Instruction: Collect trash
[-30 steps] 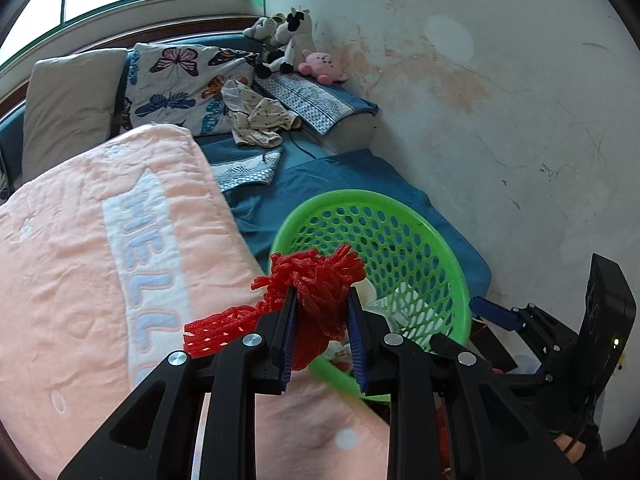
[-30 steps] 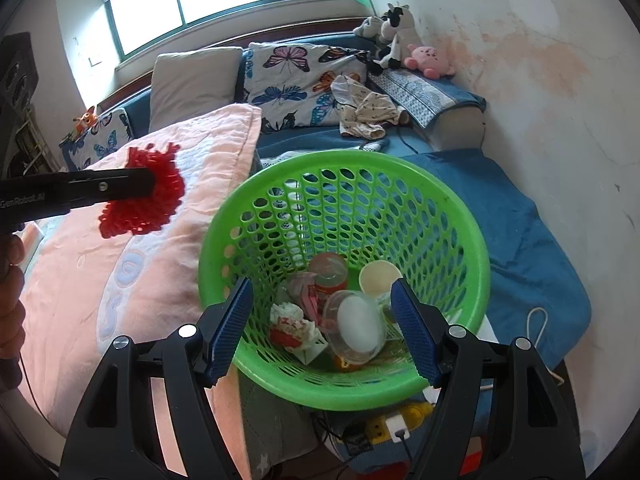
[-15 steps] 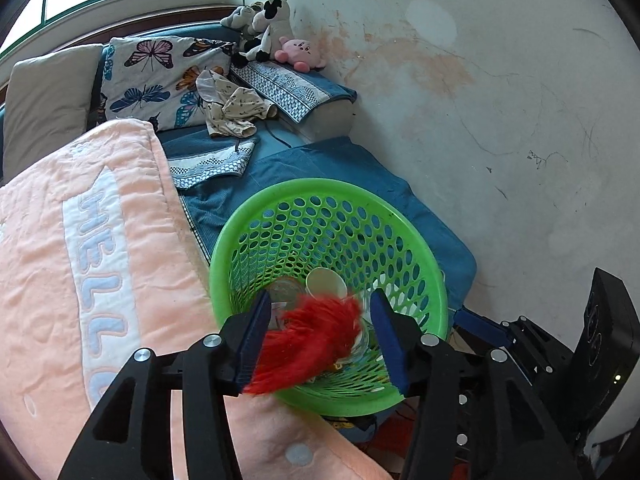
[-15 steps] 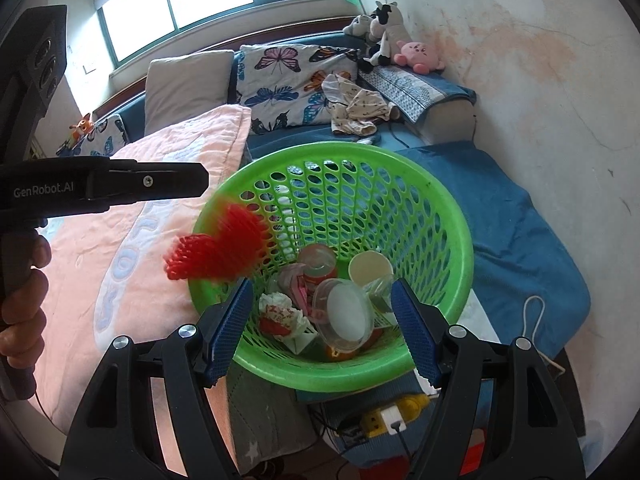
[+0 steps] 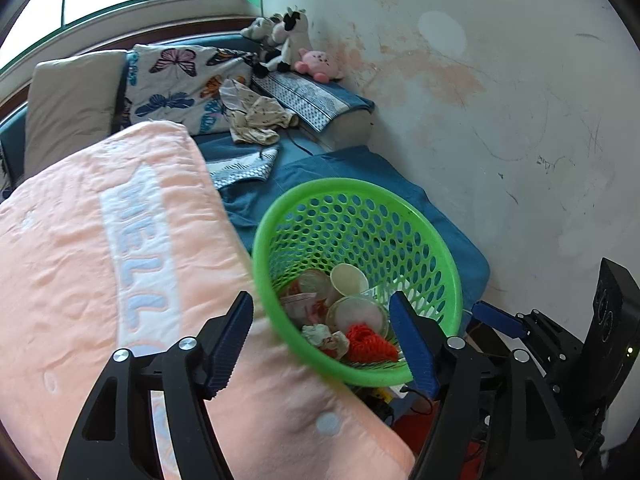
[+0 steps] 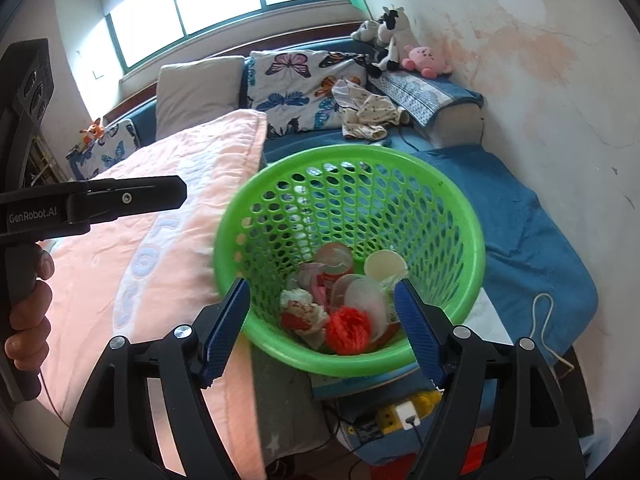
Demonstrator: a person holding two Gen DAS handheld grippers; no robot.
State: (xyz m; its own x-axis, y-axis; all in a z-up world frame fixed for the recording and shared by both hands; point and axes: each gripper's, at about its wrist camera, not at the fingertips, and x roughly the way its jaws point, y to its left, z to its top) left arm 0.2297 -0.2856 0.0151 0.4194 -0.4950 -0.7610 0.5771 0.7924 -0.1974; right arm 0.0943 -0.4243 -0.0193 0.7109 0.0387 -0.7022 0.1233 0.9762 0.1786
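We had just been opening our left gripper (image 5: 320, 340) above the green perforated plastic basket (image 5: 400, 208), so the red foam net (image 5: 370, 344) lay inside; our right gripper (image 6: 322, 328) waited wide, empty.

Your left hand-held gripper (image 5: 320, 344): jaws just opened, empty; red frilly mesh scrap (image 5: 370, 343) dropped into green perforated plastic basket (image 5: 404, 208).
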